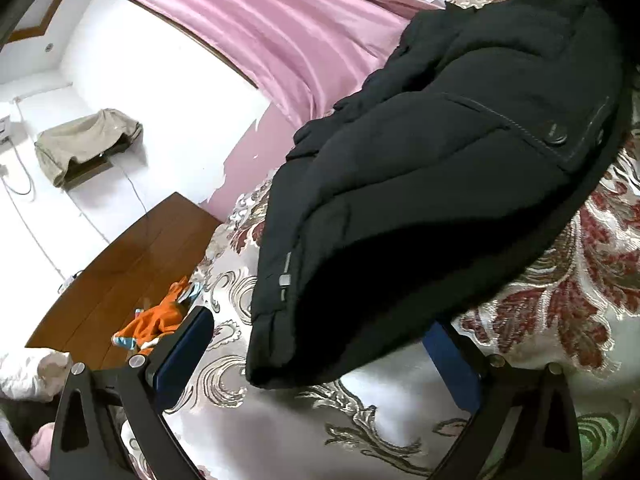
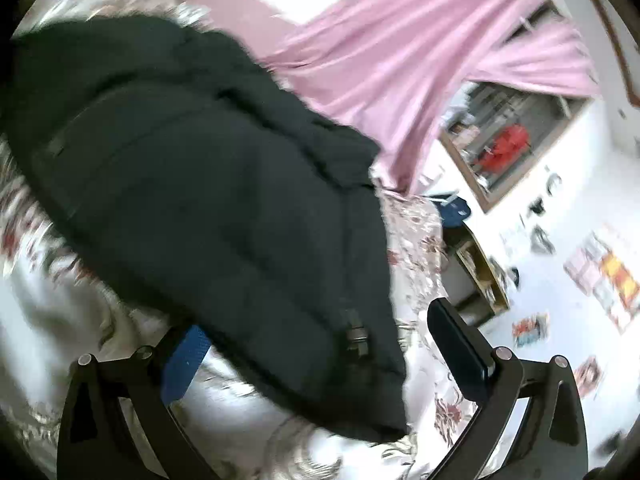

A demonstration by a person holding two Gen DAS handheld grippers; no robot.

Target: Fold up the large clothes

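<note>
A large black padded jacket (image 1: 440,168) lies folded on a bed with a floral cream and red bedspread (image 1: 560,288). My left gripper (image 1: 320,332) is open, its jaws wide apart at the jacket's near end, with the jacket's edge lying over the right finger (image 1: 448,360). The jacket also shows in the right wrist view (image 2: 208,184), blurred. My right gripper (image 2: 320,340) is open too, its jaws either side of the jacket's near corner; the left finger (image 2: 184,360) is partly under the cloth.
A pink curtain (image 1: 280,32) hangs behind the bed. A brown headboard (image 1: 132,264) stands at the left with orange clothes (image 1: 156,320) beside it. A window (image 2: 508,144) and a wooden shelf (image 2: 480,272) are at the right of the bed.
</note>
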